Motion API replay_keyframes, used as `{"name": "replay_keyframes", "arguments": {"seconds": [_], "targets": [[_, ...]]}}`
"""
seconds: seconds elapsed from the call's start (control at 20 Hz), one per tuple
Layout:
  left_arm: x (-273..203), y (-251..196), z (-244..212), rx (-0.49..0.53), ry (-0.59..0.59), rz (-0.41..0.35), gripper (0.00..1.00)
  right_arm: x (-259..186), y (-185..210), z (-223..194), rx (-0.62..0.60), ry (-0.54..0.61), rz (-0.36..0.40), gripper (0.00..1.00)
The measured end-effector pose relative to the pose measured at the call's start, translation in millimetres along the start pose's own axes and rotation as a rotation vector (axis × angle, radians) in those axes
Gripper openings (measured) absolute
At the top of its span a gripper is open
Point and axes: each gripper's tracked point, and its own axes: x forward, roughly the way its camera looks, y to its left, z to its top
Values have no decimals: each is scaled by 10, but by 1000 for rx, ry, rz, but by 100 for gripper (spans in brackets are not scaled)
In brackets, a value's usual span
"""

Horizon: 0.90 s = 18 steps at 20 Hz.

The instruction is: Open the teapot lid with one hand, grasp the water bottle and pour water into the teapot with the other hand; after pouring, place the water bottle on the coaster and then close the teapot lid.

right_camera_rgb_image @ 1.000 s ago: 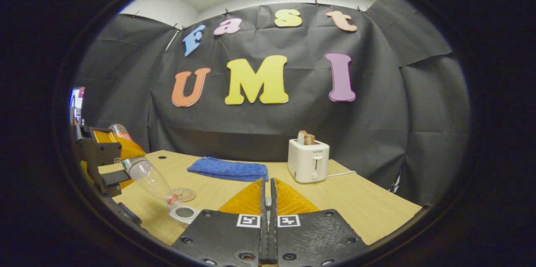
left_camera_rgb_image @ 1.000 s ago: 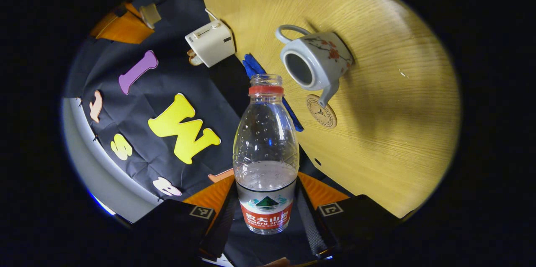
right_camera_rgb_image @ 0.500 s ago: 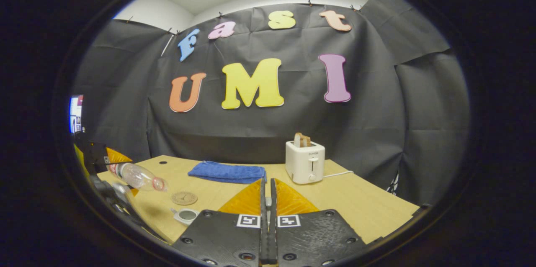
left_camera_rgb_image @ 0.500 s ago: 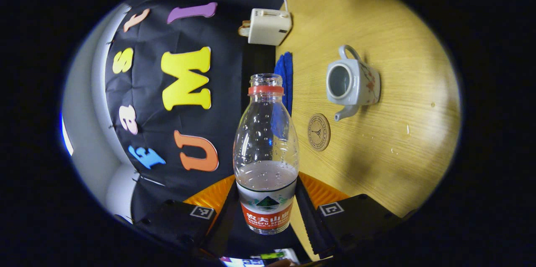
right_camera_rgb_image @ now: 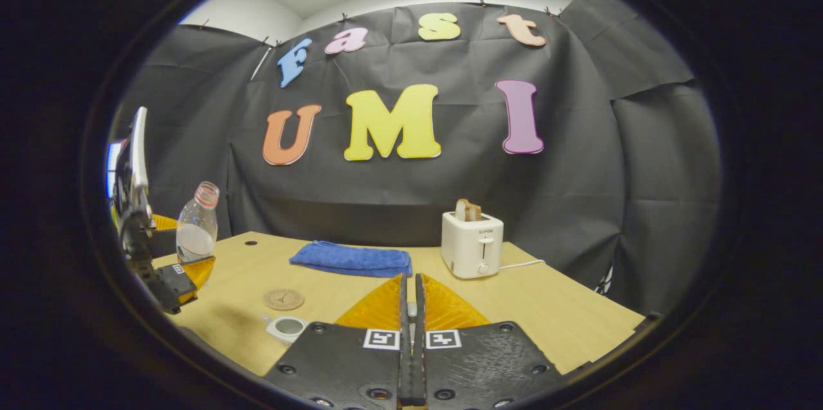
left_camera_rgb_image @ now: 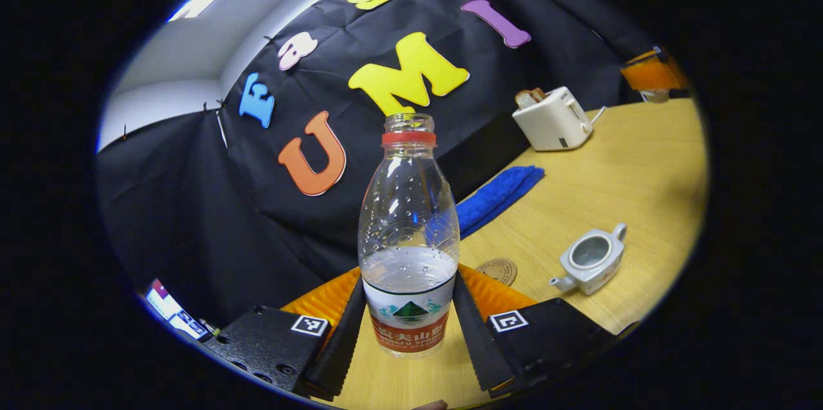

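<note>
A clear water bottle point(left_camera_rgb_image: 409, 236) with a red neck ring and no cap stands upright, partly filled, with my left gripper point(left_camera_rgb_image: 409, 281) shut on its labelled lower part. It also appears at the left as the bottle point(right_camera_rgb_image: 196, 223) in that left gripper point(right_camera_rgb_image: 161, 262). The white teapot point(left_camera_rgb_image: 588, 259) sits open on the wooden table, right of a round coaster point(left_camera_rgb_image: 498, 270). The teapot point(right_camera_rgb_image: 287, 328) is low left of my right gripper point(right_camera_rgb_image: 411, 278), whose fingers are shut. From afar, that right gripper point(left_camera_rgb_image: 652, 72) hovers with a pale lid piece under its fingers.
A folded blue towel point(right_camera_rgb_image: 352, 258) lies at the back of the table point(right_camera_rgb_image: 559, 320). A white toaster point(right_camera_rgb_image: 472, 245) with toast stands to its right, its cord trailing off. The coaster point(right_camera_rgb_image: 283, 299) lies between the teapot and the towel.
The bottle has swung from lying tilted toward the teapot back to upright, and my left gripper has drawn away from the teapot. My right gripper has barely moved.
</note>
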Motion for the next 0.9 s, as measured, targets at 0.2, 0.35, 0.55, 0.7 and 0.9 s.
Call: {"name": "replay_keyframes", "arguments": {"seconds": [0.2, 0.35, 0.55, 0.7, 0.9], "targets": [[66, -127, 143, -158, -79, -28, 76, 4, -7, -11, 5, 2, 0, 0], [122, -220, 224, -282, -105, -61, 76, 17, 3, -36, 9, 8, 2, 0], [282, -329, 197, -417, -87, -100, 76, 23, 49, -58, 3, 12, 12, 0], [500, -289, 217, -519, -100, -140, 77, 48, 51, -88, -2, 17, 11, 0], [847, -304, 153, -603, -67, -181, 77, 73, 28, -130, 1, 28, 7, 0]]}}
